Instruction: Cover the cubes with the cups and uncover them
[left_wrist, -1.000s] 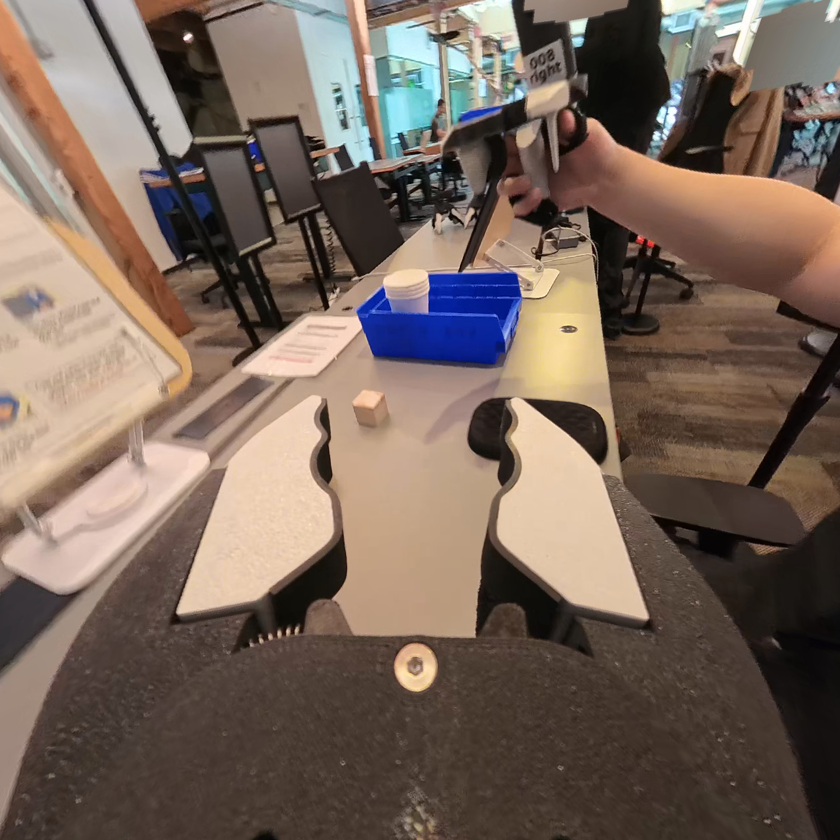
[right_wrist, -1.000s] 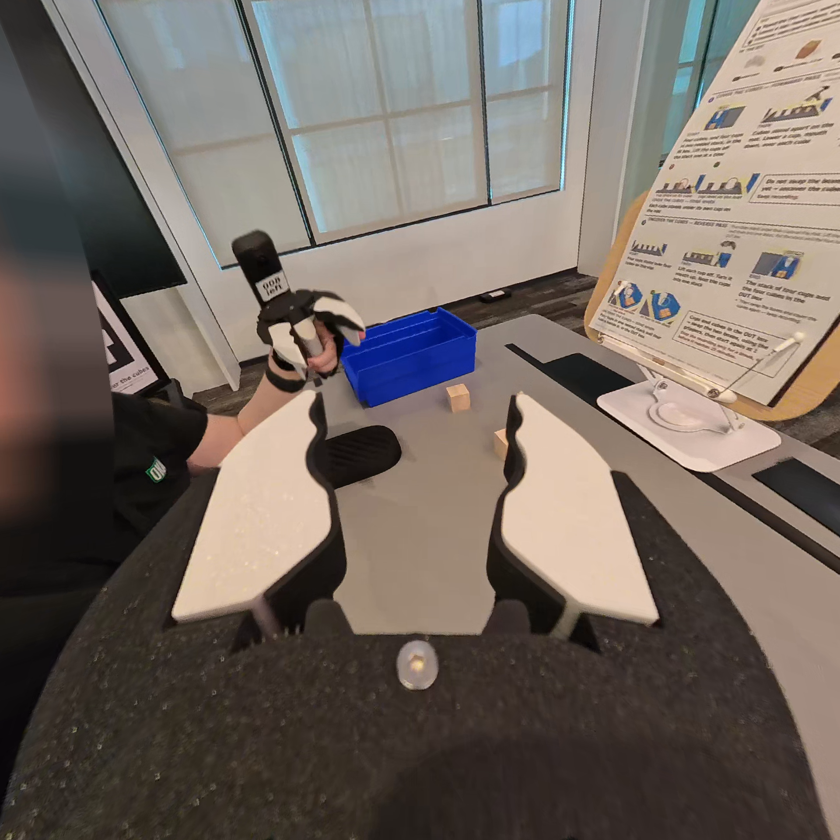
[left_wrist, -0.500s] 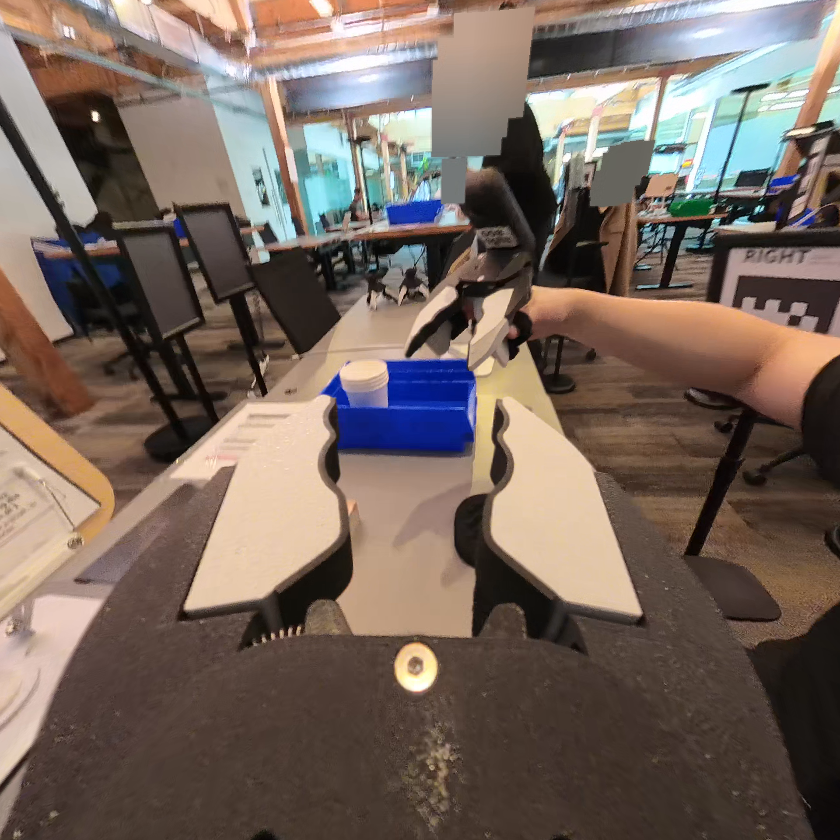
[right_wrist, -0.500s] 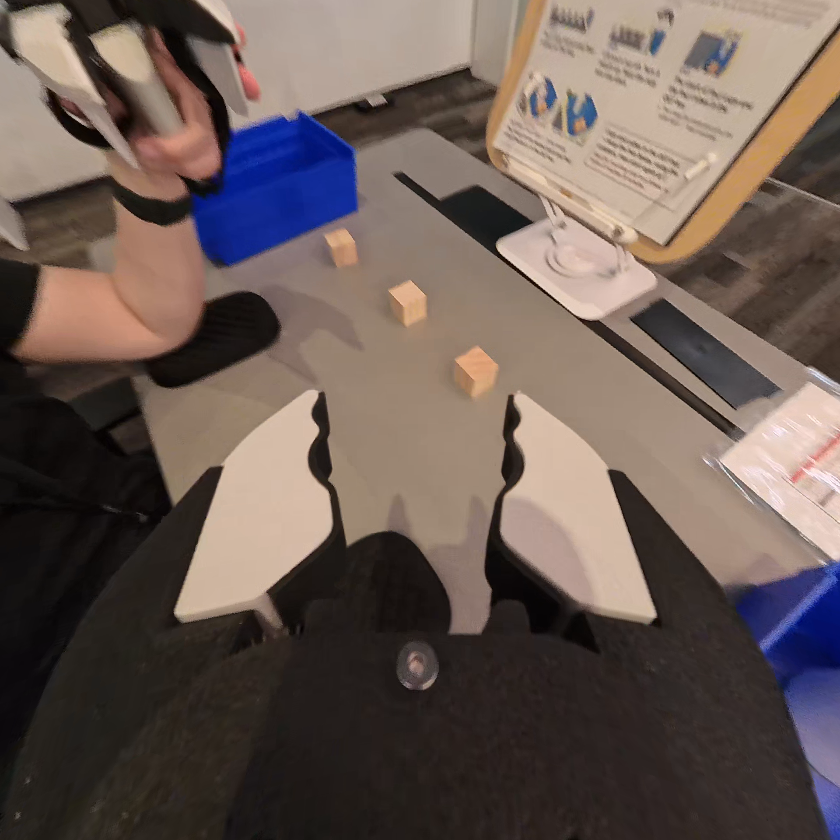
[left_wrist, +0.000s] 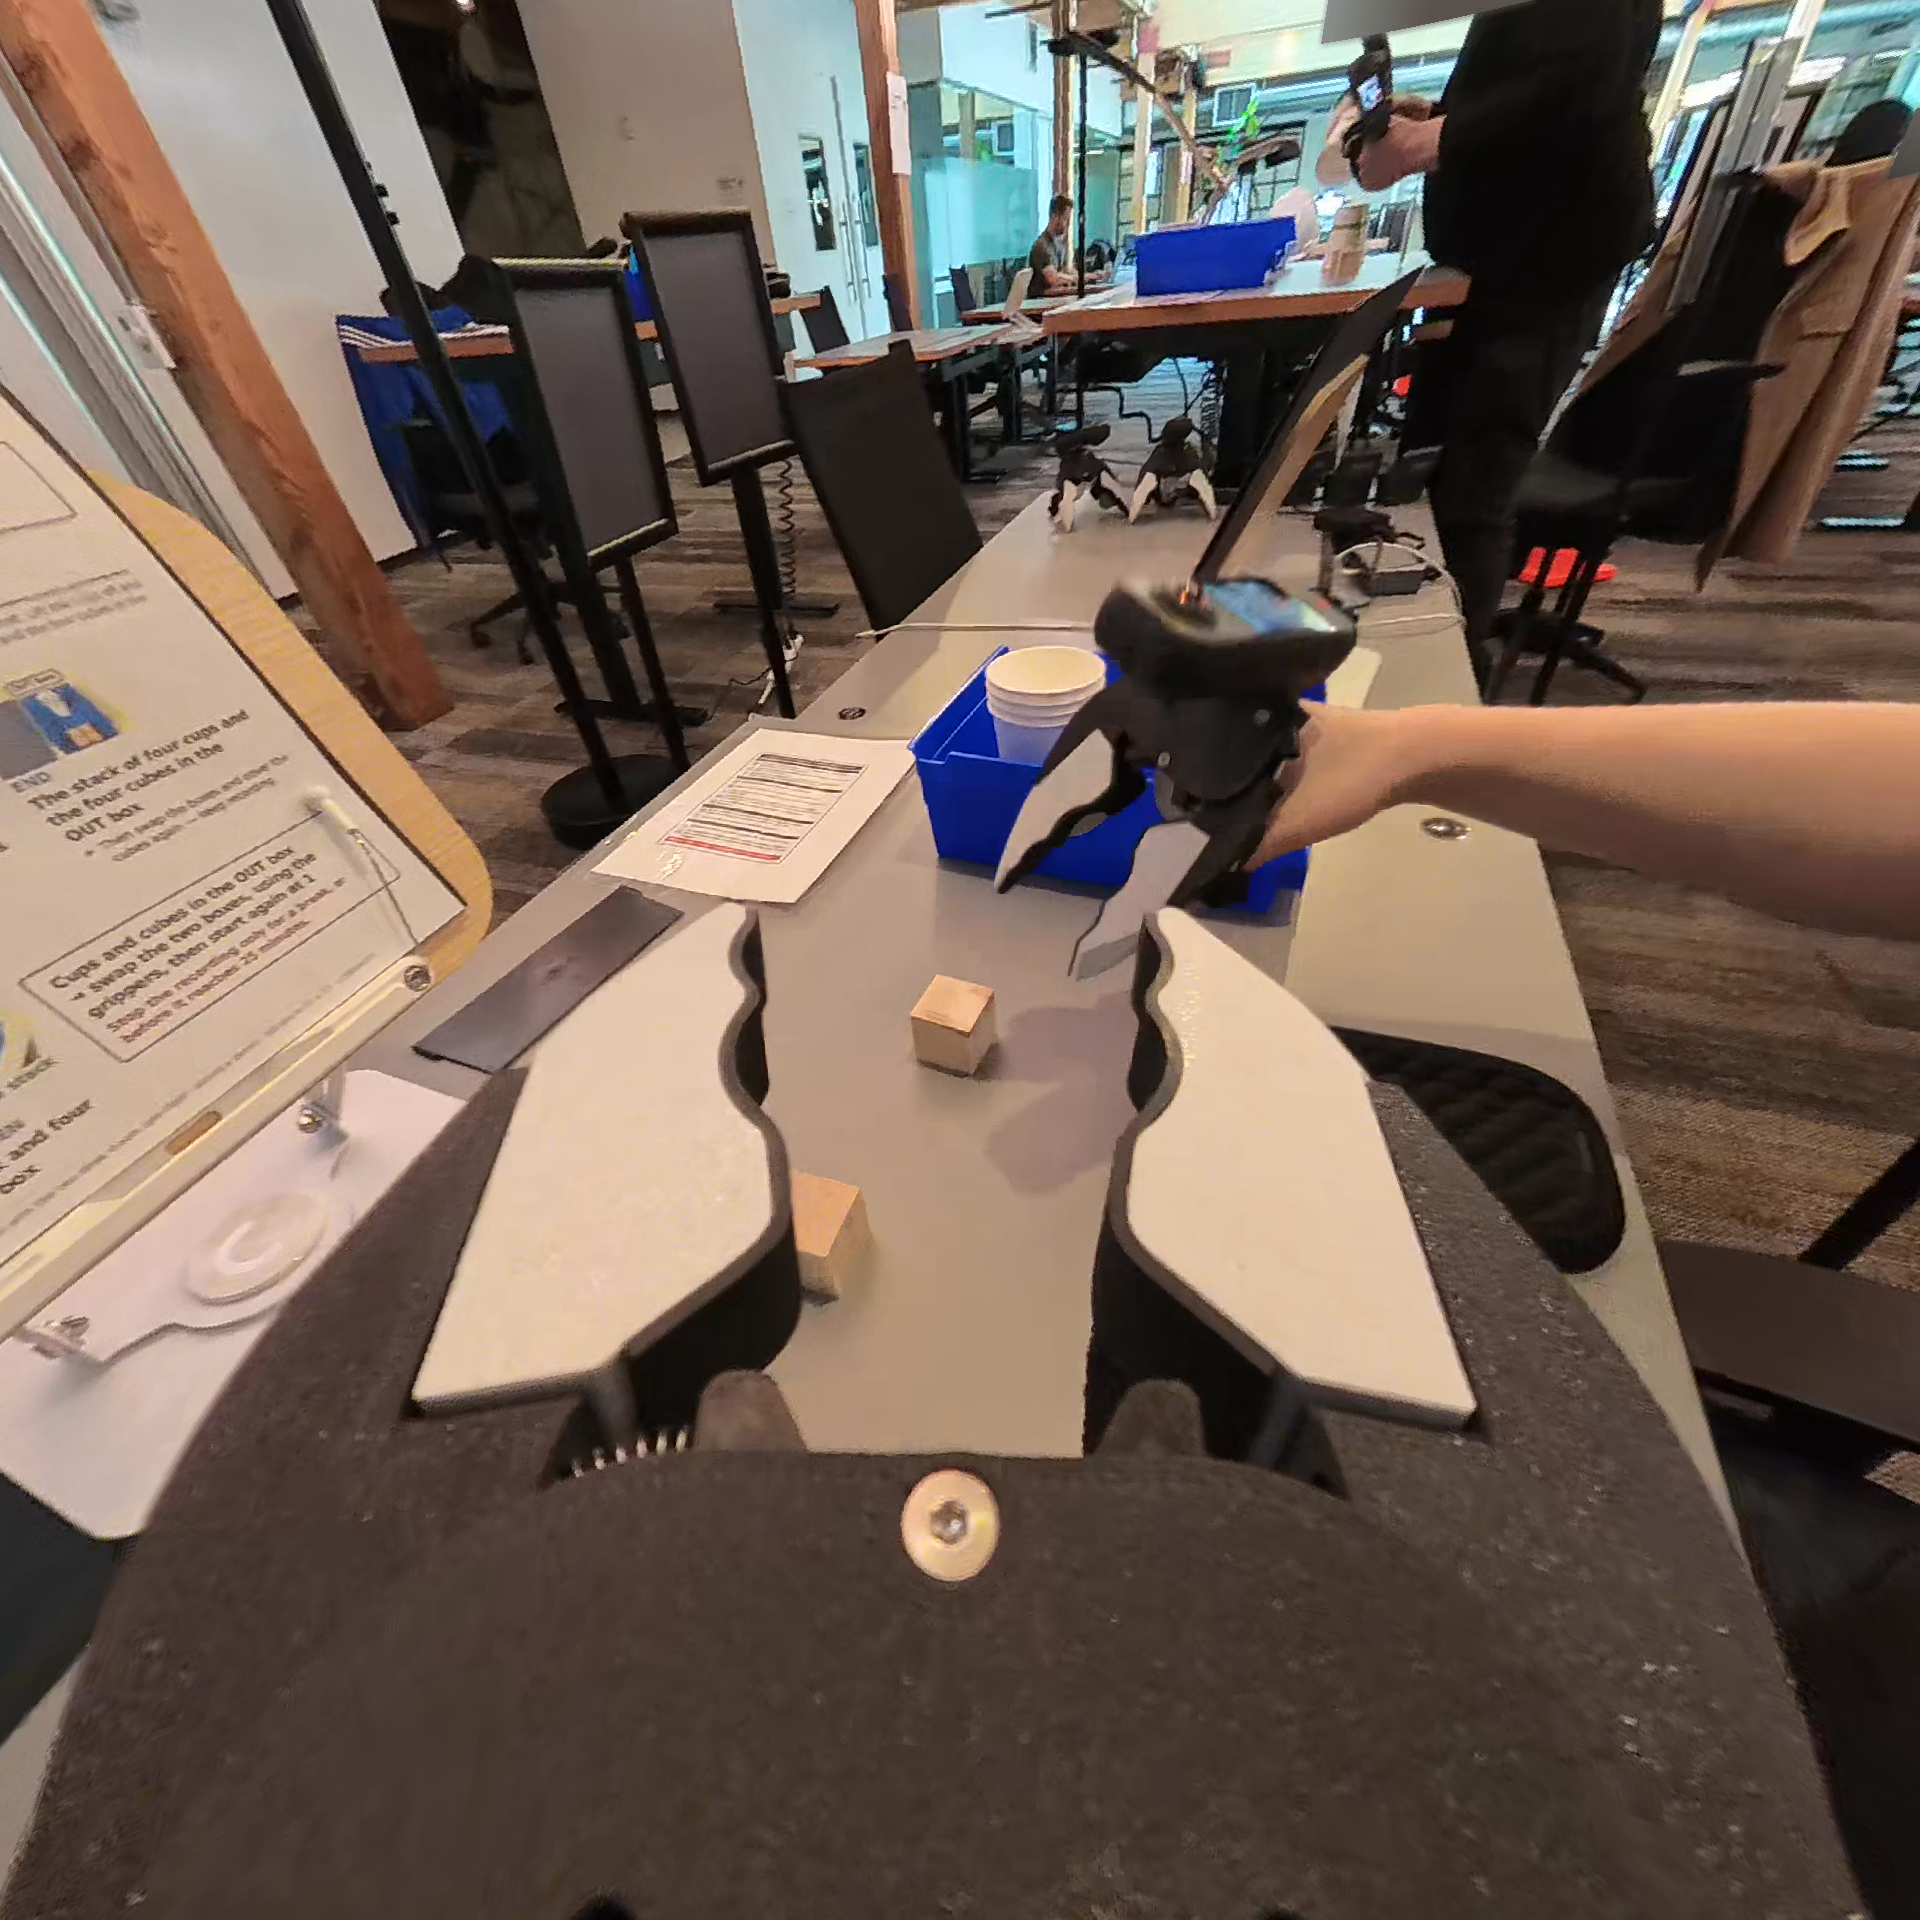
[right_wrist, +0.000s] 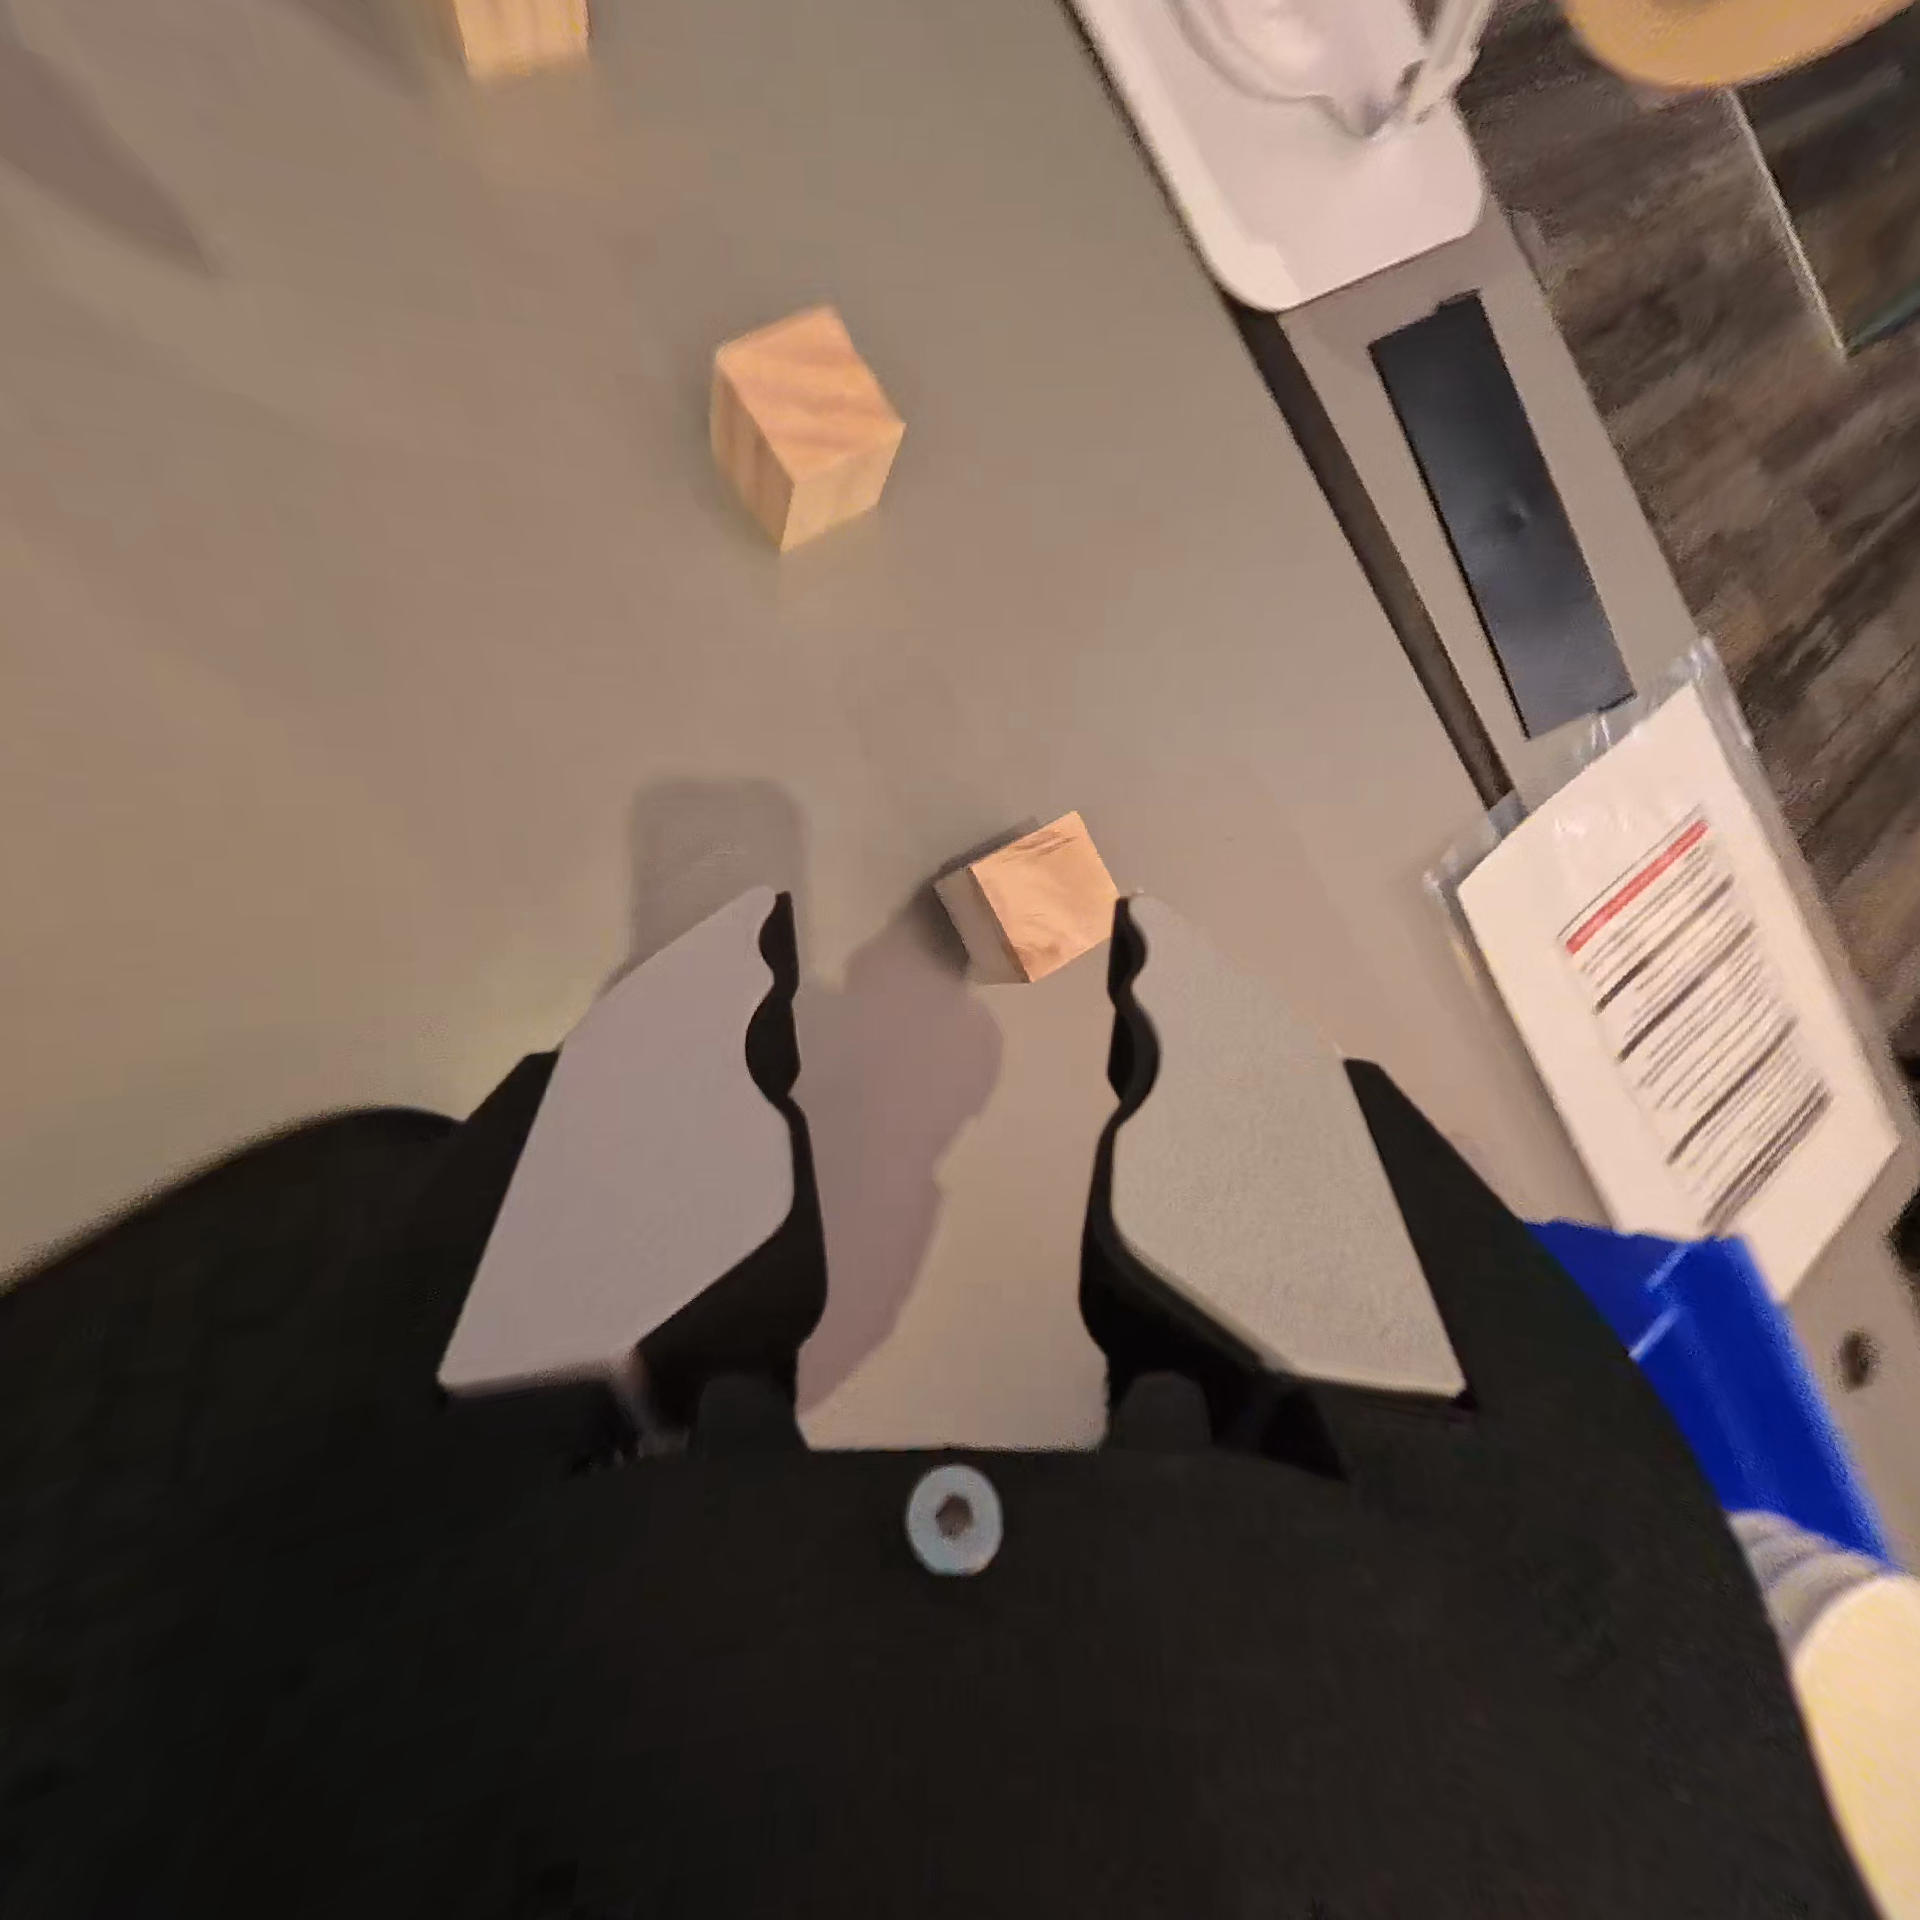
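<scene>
Left wrist view: right gripper (left_wrist: 1075, 920) has dropped from above the bin (left_wrist: 977, 821), spread, empty, beside the stacked cups (left_wrist: 1042, 698); left gripper (left_wrist: 945, 1029) spread, idle, farther.

Right wrist view: cubes (right_wrist: 802, 421) lie ahead; cups behind-right.

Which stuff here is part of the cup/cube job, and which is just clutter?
Job:
- cup stack in the blue bin
- near cube, far cube, both bare on the table
- left claw and right claw, both open and empty

Clutter:
- sign stand
- paper sheet
- black pad
- black strip
</scene>
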